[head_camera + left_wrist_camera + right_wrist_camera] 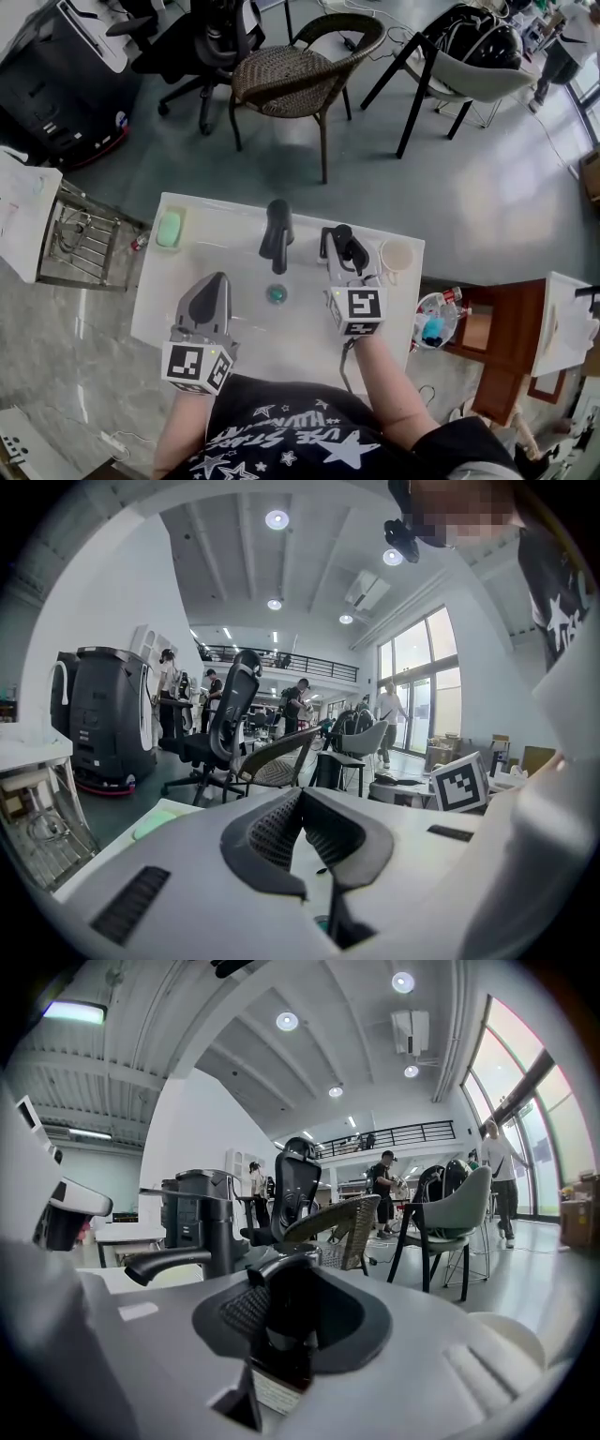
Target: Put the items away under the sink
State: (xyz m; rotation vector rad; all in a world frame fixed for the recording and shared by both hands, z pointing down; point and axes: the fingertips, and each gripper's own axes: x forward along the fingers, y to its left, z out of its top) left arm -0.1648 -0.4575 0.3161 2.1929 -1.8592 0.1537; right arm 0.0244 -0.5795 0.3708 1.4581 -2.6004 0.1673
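Observation:
In the head view a white sink (216,217) with a black faucet (277,234) lies below me. My right gripper (345,247) hovers over the sink's right part, shut on a dark pump bottle (353,251). The right gripper view shows that bottle (284,1335) upright between the jaws, its pump head on top and a pale label low down. My left gripper (217,281) hangs over the basin's left front, shut with nothing in it; its tips (302,795) meet. A green soap bar (169,228) lies on the sink's left rim.
A white cup (397,255) stands at the sink's right rear corner. A green drain plug (277,294) sits in the basin. Right of the sink a clear tub (436,321) rests on a wooden stand. A metal rack (80,239) is at the left, a wicker chair (295,75) behind.

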